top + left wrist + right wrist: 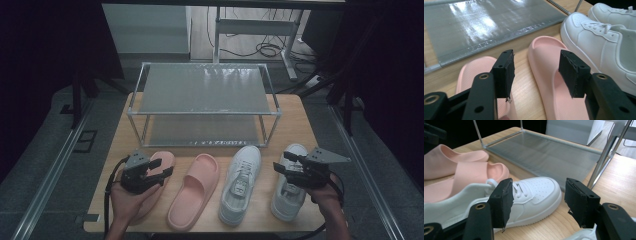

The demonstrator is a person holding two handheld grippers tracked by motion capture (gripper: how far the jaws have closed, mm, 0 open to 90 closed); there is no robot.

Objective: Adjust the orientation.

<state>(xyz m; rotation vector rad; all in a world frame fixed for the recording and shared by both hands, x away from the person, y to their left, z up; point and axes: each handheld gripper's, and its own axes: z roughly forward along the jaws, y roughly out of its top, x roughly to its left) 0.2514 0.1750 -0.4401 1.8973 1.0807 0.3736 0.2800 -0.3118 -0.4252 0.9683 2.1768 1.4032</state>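
Observation:
Four shoes lie in a row on the wooden table: a pink slide, a second pink slide, a white sneaker and another white sneaker. My left gripper hovers over the leftmost slide, open and empty. In the left gripper view its jaws stand wide, with the two slides below and a sneaker to the right. My right gripper is open above the rightmost sneaker. In the right gripper view its jaws frame the inner sneaker, apart from it.
A two-tier metal-framed shoe rack with grey shelves stands at the back of the table; its lower shelf is bare. Dark curtains flank the table. Cables and a desk frame lie on the floor behind.

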